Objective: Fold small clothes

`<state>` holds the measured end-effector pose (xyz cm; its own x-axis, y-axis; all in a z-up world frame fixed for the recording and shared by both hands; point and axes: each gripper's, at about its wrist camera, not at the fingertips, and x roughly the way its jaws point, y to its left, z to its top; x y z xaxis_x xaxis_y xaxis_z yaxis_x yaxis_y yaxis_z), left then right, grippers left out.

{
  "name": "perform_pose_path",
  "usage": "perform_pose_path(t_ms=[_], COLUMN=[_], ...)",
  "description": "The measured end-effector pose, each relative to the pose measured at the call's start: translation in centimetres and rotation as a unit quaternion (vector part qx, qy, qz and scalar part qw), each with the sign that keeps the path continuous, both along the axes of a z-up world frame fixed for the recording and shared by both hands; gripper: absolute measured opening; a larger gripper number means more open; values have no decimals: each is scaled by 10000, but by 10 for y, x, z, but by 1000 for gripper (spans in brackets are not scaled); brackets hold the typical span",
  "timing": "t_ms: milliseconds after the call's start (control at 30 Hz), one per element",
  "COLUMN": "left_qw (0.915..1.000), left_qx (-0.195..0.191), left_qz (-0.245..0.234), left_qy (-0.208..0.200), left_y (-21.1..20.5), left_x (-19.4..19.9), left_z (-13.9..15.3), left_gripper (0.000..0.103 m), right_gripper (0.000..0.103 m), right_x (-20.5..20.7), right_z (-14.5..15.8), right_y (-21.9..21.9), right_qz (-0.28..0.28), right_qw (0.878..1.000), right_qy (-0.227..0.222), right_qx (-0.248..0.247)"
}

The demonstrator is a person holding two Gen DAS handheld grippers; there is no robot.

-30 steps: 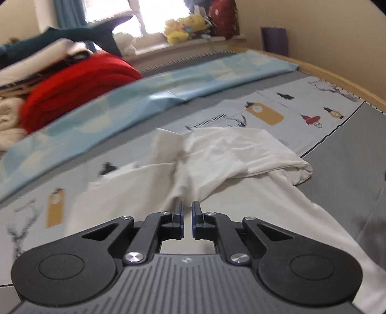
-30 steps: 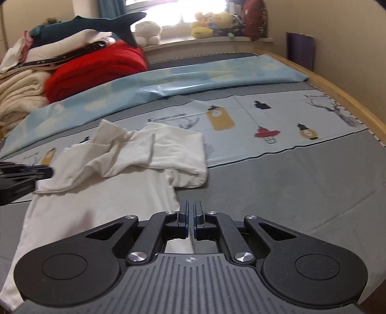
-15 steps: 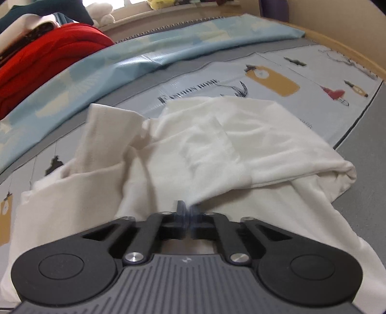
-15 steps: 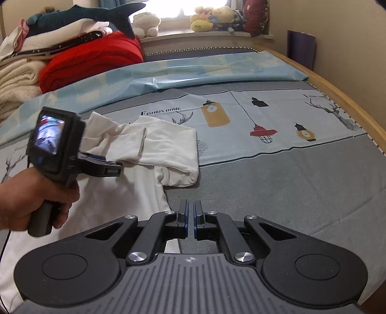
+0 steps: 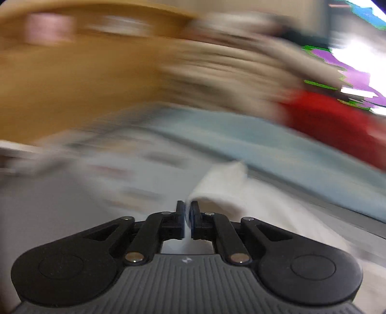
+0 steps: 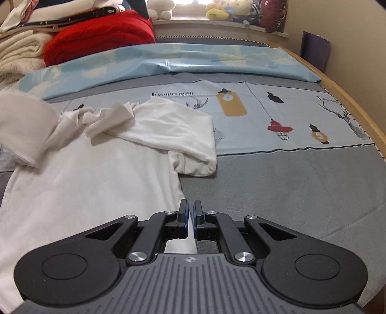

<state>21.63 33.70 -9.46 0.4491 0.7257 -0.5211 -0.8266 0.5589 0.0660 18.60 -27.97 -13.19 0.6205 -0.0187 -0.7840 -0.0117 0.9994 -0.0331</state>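
Pinching soft white shirt (image 6: 96, 183) seemingly, left gripper (image 5: 187, 217), right gripper (image 6: 190, 217) jaws clenched

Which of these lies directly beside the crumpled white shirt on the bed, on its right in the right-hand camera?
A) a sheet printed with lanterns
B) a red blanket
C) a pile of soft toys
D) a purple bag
A: in the right wrist view the shirt lies on the bed with its bunched sleeve next to the lantern-print sheet; the red blanket and soft toys are far back.
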Motion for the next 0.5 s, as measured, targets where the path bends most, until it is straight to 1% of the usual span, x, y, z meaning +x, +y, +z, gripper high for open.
perform_pose_path(t_ms=[33, 67, 100, 167, 200, 233, 267, 300, 333, 367, 400, 433, 467, 500], left_qw=[9983, 9972, 9978, 9998, 9990, 9946, 9878, 9807, 9719, 9666, 9628, 9613, 9605, 9586], left_qx=[188, 118, 0, -129, -283, -565, -907, -1223, -1567, -1770, -1968, -2135, -2237, -2313], left_qz=[538, 728, 667, 144, -340, -866, -1266, -1524, -1759, -1854, -1829, -1618, -1325, -825], left_qy=[82, 83, 39, -24, 5, 9, -36, -69, -25, 78, 301, 643, 990, 1440], left_y=[22, 43, 51, 47, 41, 35, 30, 28, 28, 29, 31, 36, 40, 46], left_x=[-9, -17, -20, -16, -6, 6, 16, 23, 31, 37, 43, 48, 50, 48], left_z=[-2, -3, -4, -8, -13, -20, -30, -40, -54, -67, -83, -101, -114, -127], left_gripper=[13, 13, 13, 15, 18, 24, 26, 26, 26, 27, 28, 31, 31, 36], right_gripper=[3, 3, 3, 3, 3, 3, 3, 3, 3, 3, 3, 3, 3, 3], right_x=[0, 0, 0, 1, 1, 1, 2, 2, 3, 3, 2, 2, 1, 0], right_z=[-2, -4, -6, -9, -10, -11, -11, -12, -11, -11, -9, -7, -5, -1], right_y=[3, 6, 10, 15, 17, 20, 22, 23, 25, 26, 28, 30, 34, 36], right_qz=[17, 42, 77, 149, 189, 217, 219, 205, 184, 167, 166, 195, 251, 288], right_qw=[10000, 9999, 9997, 9995, 9994, 9992, 9993, 9994, 9996, 9998, 9999, 9997, 9994, 9988], right_qy=[24, 49, 67, 76, 71, 61, 58, 63, 65, 40, -18, -90, -193, -312], right_qx=[-79, -152, -202, -266, -298, -319, -313, -270, -186, -69, 38, 102, 154, 229])
